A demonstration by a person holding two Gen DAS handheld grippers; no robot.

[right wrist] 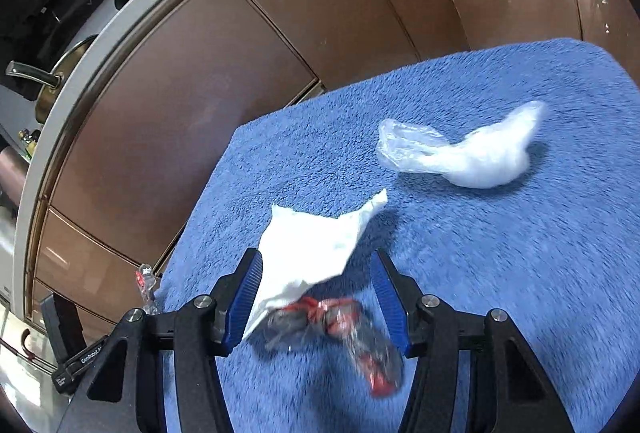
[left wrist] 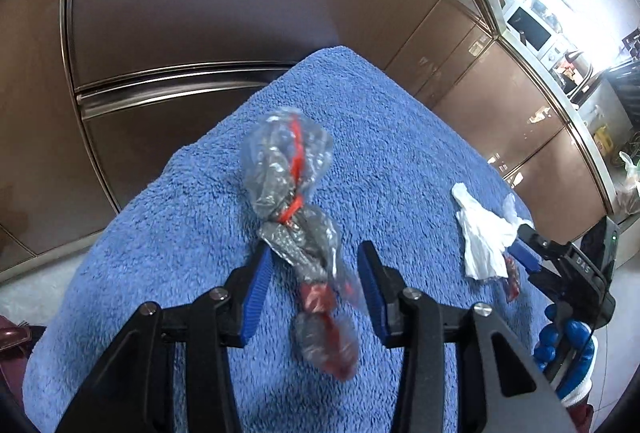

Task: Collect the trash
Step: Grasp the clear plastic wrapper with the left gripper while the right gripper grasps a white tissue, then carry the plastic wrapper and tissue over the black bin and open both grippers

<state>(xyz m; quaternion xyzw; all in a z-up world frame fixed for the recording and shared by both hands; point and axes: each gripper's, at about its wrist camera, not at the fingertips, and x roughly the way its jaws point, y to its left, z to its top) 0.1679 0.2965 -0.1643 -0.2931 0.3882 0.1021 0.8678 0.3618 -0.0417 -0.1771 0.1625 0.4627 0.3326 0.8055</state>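
Observation:
A crumpled clear wrapper with red stripes lies on the blue towel. Its lower end runs between the jaws of my left gripper, which stand apart around it without squeezing it. To the right lies a white tissue. My right gripper is open over that tissue and over a second red and clear wrapper. The tissue brushes the left pad only. In the left wrist view the right gripper is at the towel's right edge, held by a blue-gloved hand.
A clear bag with white filling lies further back on the towel. Brown cabinet doors rise just behind the towel's far edge. A counter with a microwave runs off to the right. A pan sits up on a counter.

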